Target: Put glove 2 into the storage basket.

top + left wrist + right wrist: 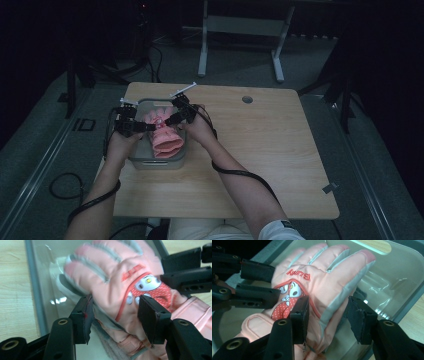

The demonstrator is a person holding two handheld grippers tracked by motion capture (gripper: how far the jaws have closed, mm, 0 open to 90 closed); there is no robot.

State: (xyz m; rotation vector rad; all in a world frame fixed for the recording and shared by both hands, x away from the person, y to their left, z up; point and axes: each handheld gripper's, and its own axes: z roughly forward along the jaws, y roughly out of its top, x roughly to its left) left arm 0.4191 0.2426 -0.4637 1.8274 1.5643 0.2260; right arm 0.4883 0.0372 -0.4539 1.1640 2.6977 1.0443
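Observation:
A pink glove (161,124) with grey finger seams and a red cartoon patch lies back-up in a clear grey-rimmed bin (155,162) at the table's left. More pink fabric (125,342) lies beneath it. My left gripper (149,127) comes in from the bin's left side. In its own view its jaws (115,312) stand open astride the glove (112,282) near the patch. My right gripper (169,120) comes in from the right, its jaws (327,315) open around the glove's (324,277) grey-edged side. Each gripper shows in the other's view (185,272) (254,282).
The bin wall (35,290) (387,277) closely surrounds the glove. The wooden table (260,150) stretches to the right, with a round cable hole (247,99) near its far edge. Gripper cables trail off the front. A white desk frame (240,30) stands on the floor behind.

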